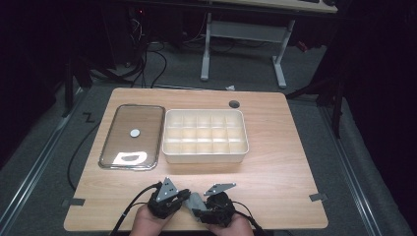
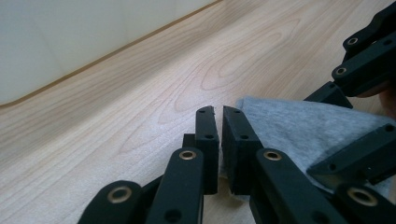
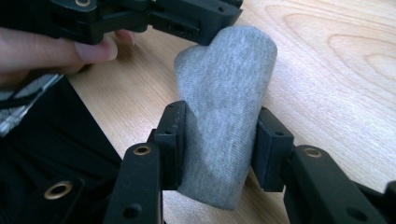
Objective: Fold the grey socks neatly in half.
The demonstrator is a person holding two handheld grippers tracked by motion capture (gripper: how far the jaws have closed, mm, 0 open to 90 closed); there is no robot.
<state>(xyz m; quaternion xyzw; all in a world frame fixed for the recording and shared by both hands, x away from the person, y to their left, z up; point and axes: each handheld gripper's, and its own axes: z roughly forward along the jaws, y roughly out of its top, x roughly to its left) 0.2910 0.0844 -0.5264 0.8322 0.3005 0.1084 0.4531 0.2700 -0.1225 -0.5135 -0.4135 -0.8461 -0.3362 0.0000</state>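
White compartment box (image 1: pixel 205 135) sat mid-table (image 1: pixel 275 167), glass-lidded metal tray (image 1: pixel 132 136) just left of it; both well above tools, nothing blocking. Grey cloth roll (image 3: pixel 223 126) lay at lower centre of high view, between jaws of right tool (image 3: pixel 219 147), pads pressing its sides. Left tool (image 2: pixel 218 140) nearly closed (narrow gap), cloth edge touching its right jaw. No readable writing.
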